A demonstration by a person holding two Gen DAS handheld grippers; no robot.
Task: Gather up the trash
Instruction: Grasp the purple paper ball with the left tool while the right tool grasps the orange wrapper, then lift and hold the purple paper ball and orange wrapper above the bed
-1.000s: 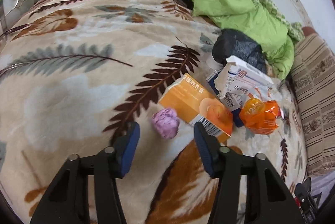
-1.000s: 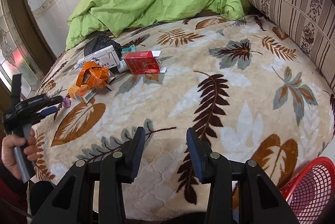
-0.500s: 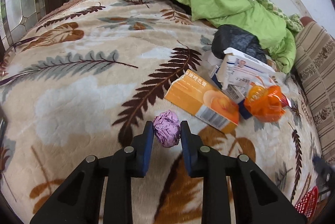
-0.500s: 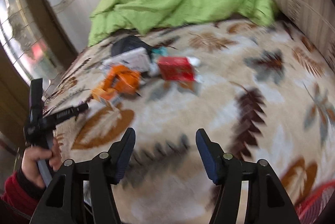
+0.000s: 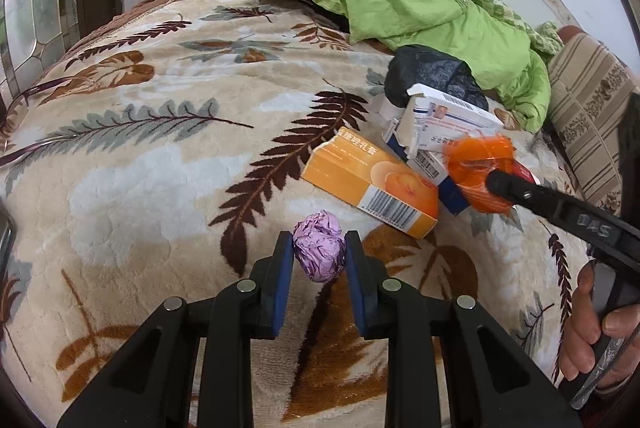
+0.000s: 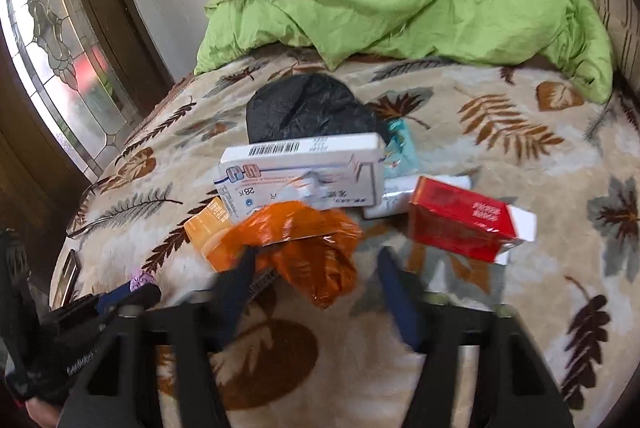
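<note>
The left gripper is clamped on a purple paper ball, which is pinched between the blue pads and sits on the blanket, just beside the orange box. Only the sides of the ball are caught; because crumpled paper gives, it could be squeezed out forwards or dropped once lifted if the pinch is not kept firm.

The right gripper is seen with its jaws apart but closing, the orange wrapper lying between them; no pad is seen pressing on it yet. The picture is blurred there, so how well the wrapper is centred cannot be told. Thin crinkly film may be caught only by a corner and slip free, or be pushed ahead of the fingers rather than gripped. The orange box beneath could be nipped along with it and dragged.

The rest of the trash is heaped close together: a white box leans on the pile, a red box lies just beside the wrapper, and a black bag sits behind. A pull on the wrapper might tip the white box or scatter the heap across the soft blanket, where things sink in and are harder to pinch. No bin is seen in these views, so both loads would have to be carried blind
</note>
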